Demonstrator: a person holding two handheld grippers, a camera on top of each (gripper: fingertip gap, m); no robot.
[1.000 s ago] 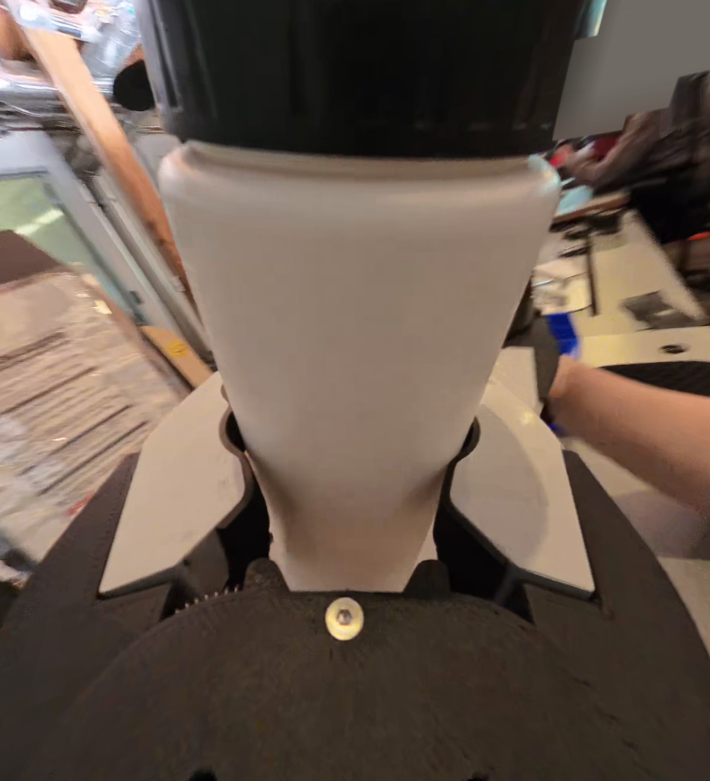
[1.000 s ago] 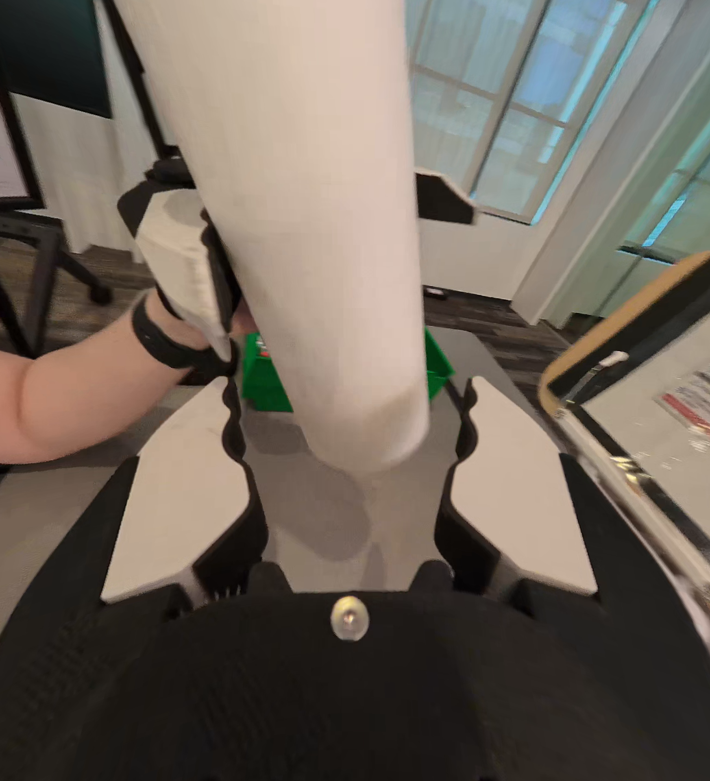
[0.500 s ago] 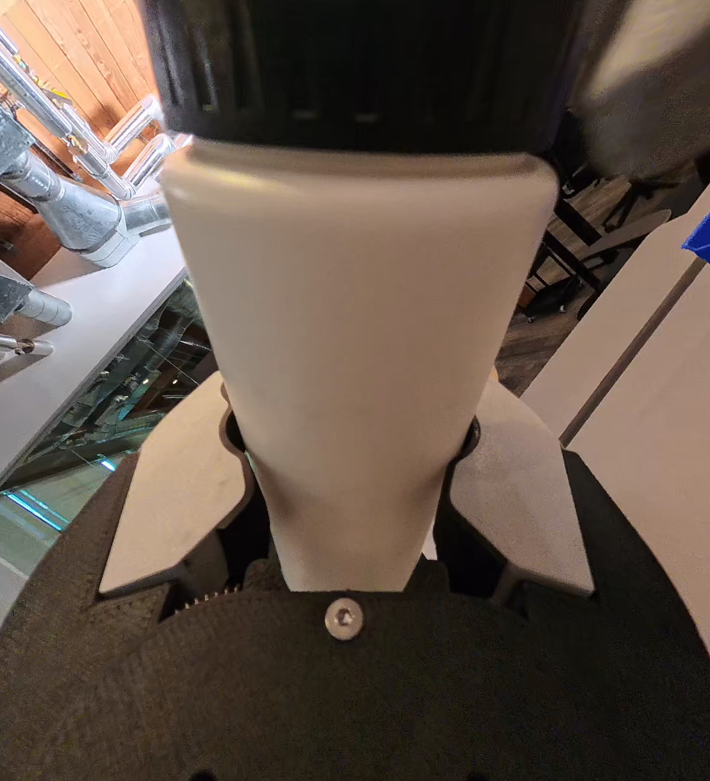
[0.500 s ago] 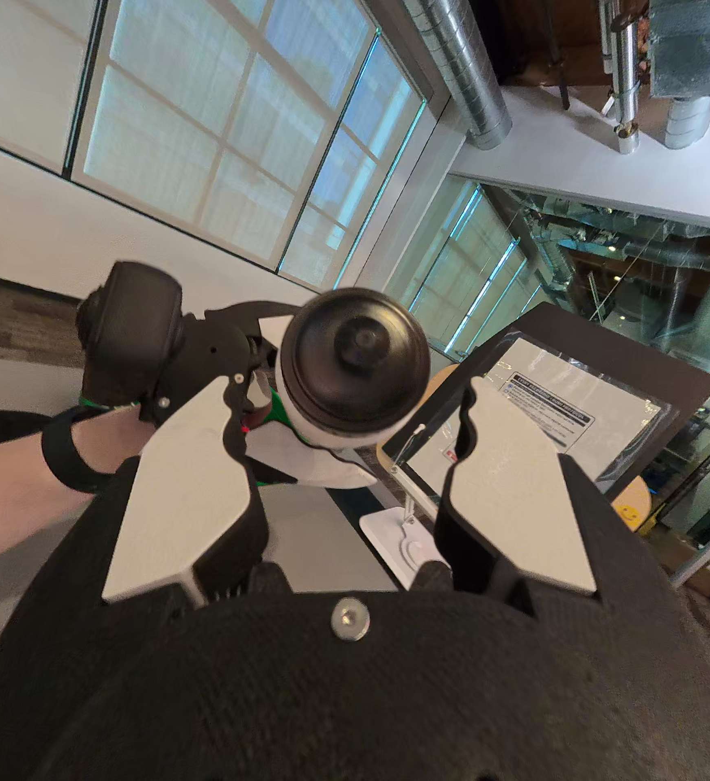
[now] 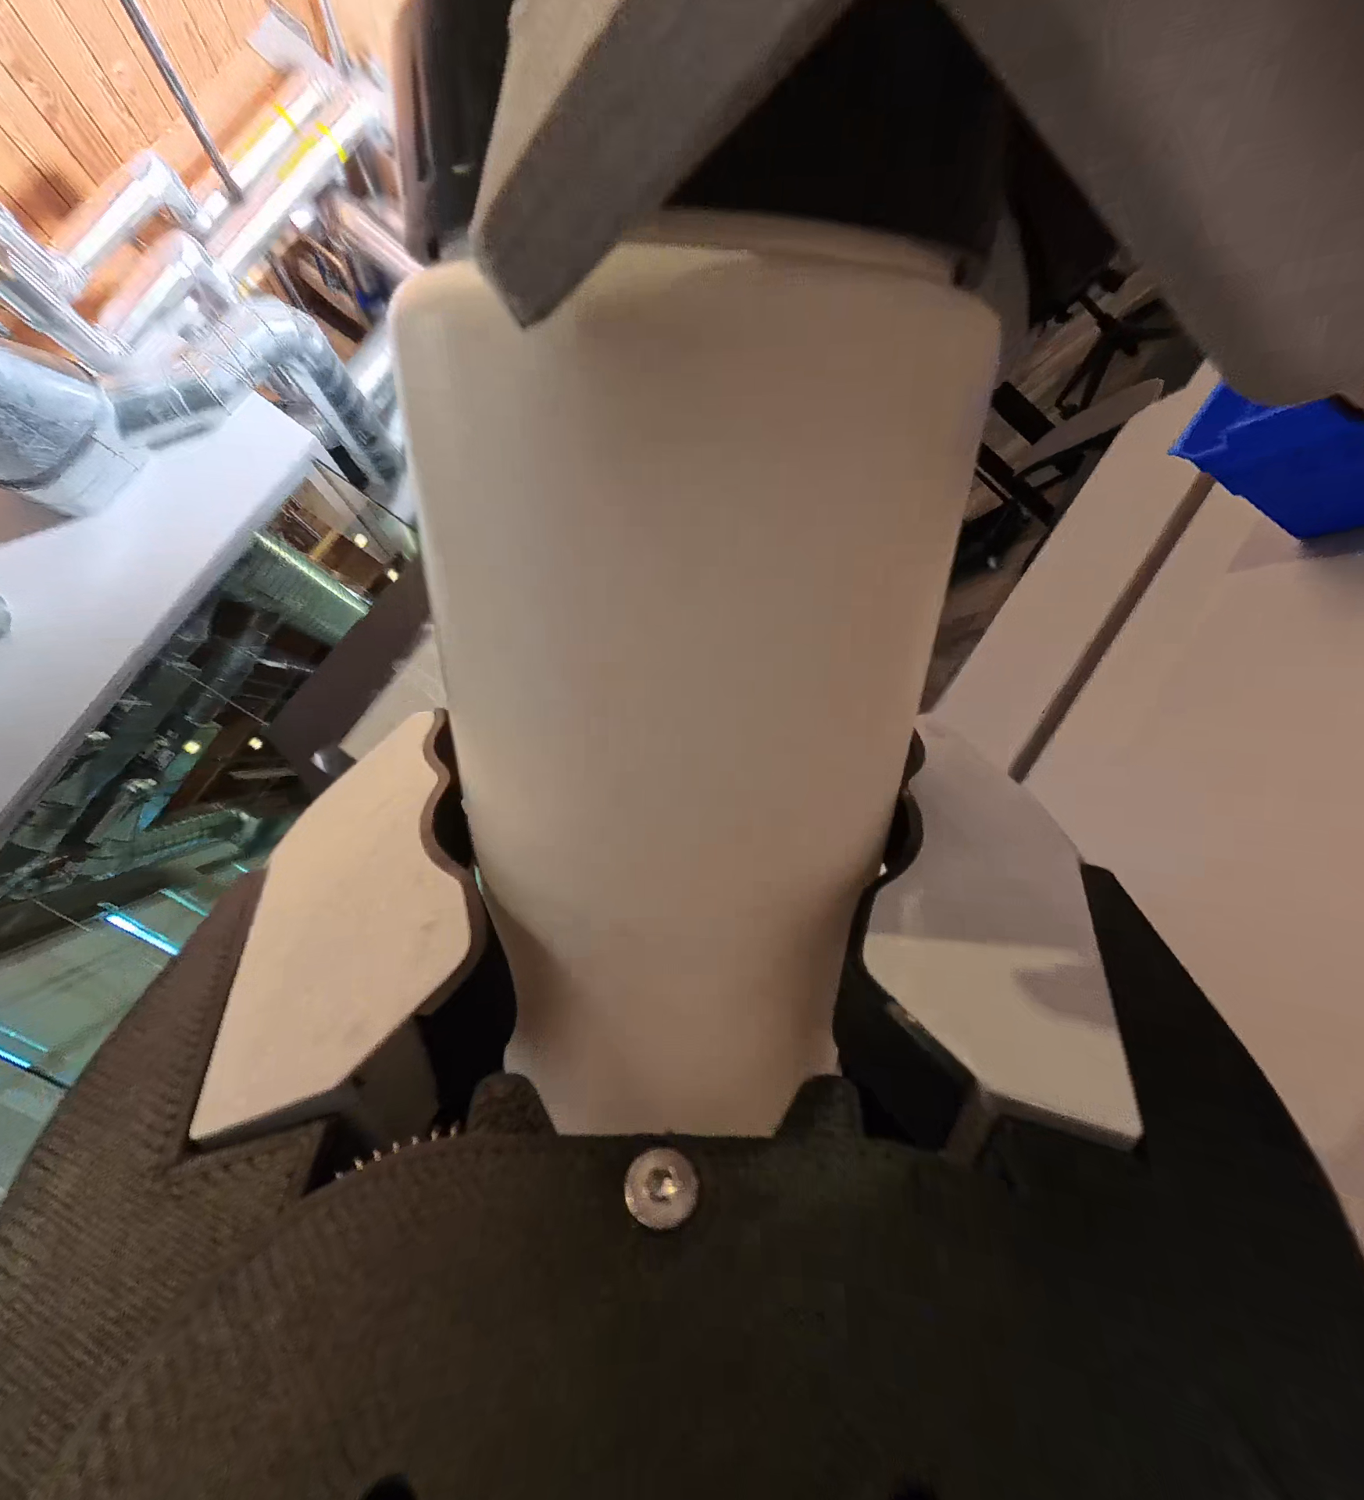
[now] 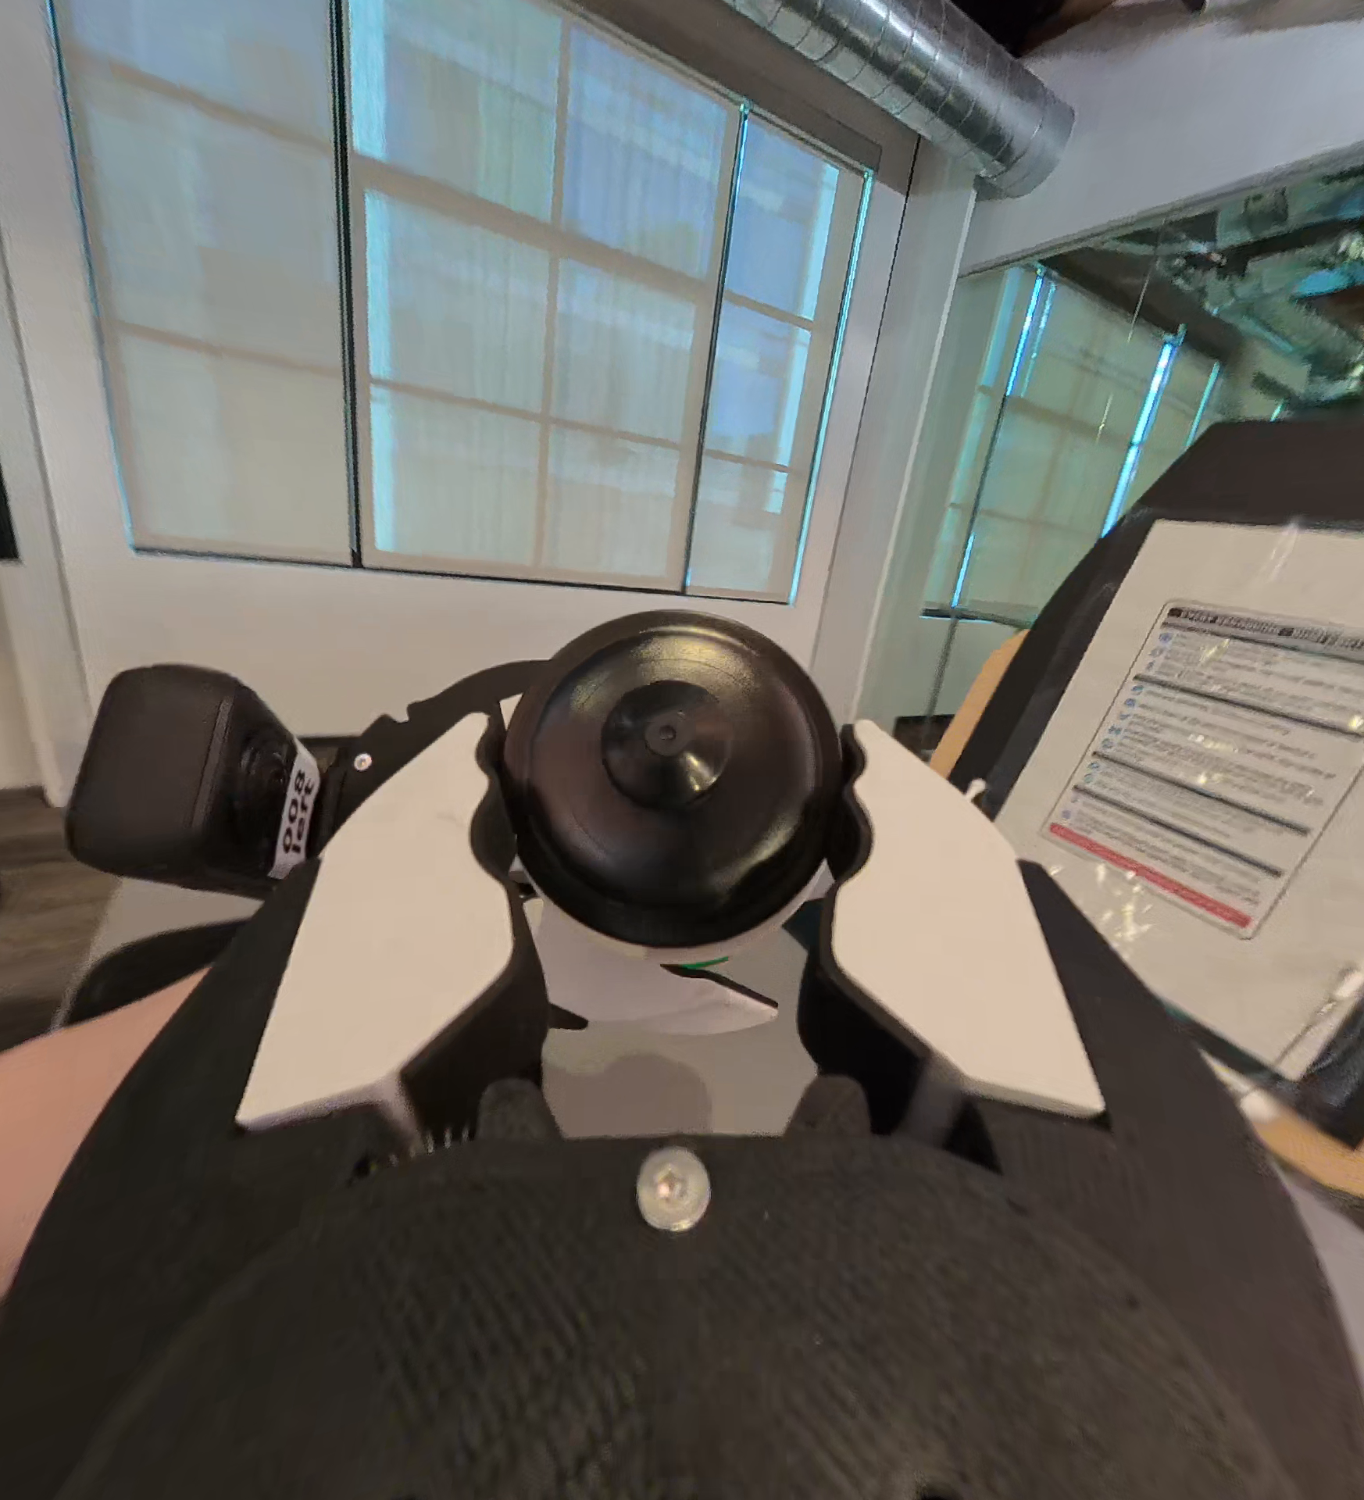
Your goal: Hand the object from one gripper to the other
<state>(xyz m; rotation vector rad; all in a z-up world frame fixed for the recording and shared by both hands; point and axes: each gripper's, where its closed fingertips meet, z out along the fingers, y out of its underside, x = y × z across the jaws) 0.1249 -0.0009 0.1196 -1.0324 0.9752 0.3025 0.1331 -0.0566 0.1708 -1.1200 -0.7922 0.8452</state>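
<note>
A white bottle with a black cap is held up in the air between both grippers. My left gripper is shut on the lower part of the bottle's body, with both pads against its sides. My right gripper faces the bottle end-on and is shut on the black cap, with a pad touching each side. In the left wrist view the right gripper's grey fingers cover the cap at the top. The bottle's white body shows below the cap in the right wrist view.
A blue bin stands on a pale table at the right. The left gripper's black camera housing and a person's hand are at the left. A black stand with a laminated sheet is at the right, and windows are behind.
The right gripper's jaws, wide open around the cap half a second ago, have closed onto it. The left gripper kept its hold on the bottle, and both grippers swung upward.
</note>
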